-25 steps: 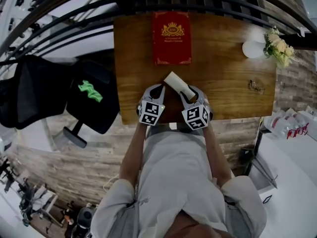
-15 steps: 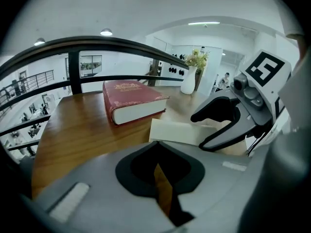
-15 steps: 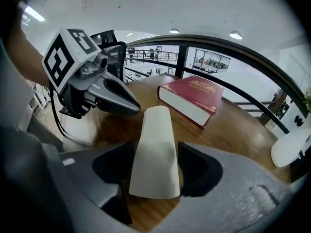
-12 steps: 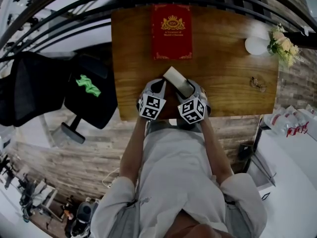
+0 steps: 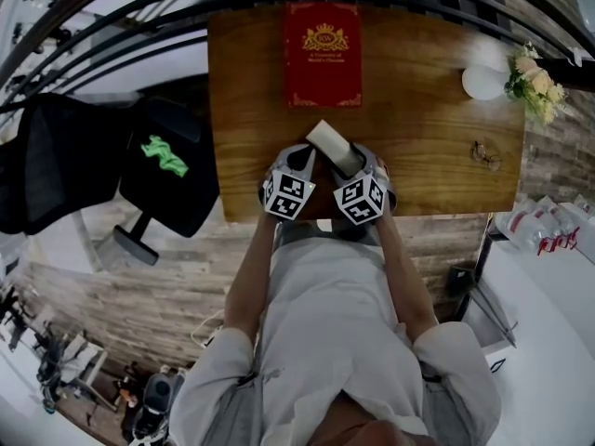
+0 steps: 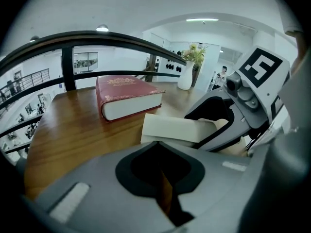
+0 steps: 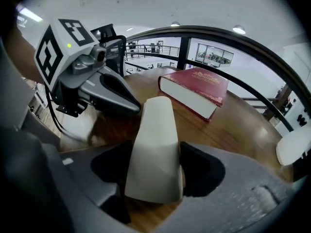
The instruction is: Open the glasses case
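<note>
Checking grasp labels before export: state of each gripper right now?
Left gripper: shut, nothing held.
Right gripper: open, jaws have just been opening; glasses case between them, not gripped.

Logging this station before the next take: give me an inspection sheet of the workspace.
Surface: wooden table.
Job's things: cream case, closed.
Clutter: red book, vase with flowers, small glasses.
Grippers: left gripper shut, empty; right gripper open, its jaws have just been opening, case between them.
Cables: black cable by left gripper.
Surroundings: railing, black chair.
</note>
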A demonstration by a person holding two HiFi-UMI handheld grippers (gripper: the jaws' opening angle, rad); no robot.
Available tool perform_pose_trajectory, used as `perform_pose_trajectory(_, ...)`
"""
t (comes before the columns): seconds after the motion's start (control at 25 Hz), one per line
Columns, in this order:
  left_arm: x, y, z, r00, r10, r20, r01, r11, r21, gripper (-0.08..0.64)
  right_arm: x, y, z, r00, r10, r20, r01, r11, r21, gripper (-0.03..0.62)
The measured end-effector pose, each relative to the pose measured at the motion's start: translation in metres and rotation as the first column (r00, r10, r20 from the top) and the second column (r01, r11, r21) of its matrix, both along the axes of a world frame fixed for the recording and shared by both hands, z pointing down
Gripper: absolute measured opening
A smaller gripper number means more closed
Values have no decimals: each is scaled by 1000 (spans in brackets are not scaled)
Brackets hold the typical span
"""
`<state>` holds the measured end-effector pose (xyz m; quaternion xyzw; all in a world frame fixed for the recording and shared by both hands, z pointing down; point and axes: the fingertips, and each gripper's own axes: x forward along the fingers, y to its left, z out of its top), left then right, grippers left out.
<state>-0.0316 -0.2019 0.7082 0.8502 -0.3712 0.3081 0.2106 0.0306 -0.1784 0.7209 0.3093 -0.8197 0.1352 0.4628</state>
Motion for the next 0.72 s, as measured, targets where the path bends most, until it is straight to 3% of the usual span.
perform_pose_trajectory(0.24, 5, -1, 1, 1000, 17, 5, -17, 1000, 4, 20, 0, -1, -3, 998, 13, 54, -12, 1000, -29, 314)
perform_pose_trajectory(0.72, 7, -2, 4, 1000, 18, 14, -18, 1000, -6, 20, 0, -1, -6, 998, 11, 62, -9, 999, -43, 314)
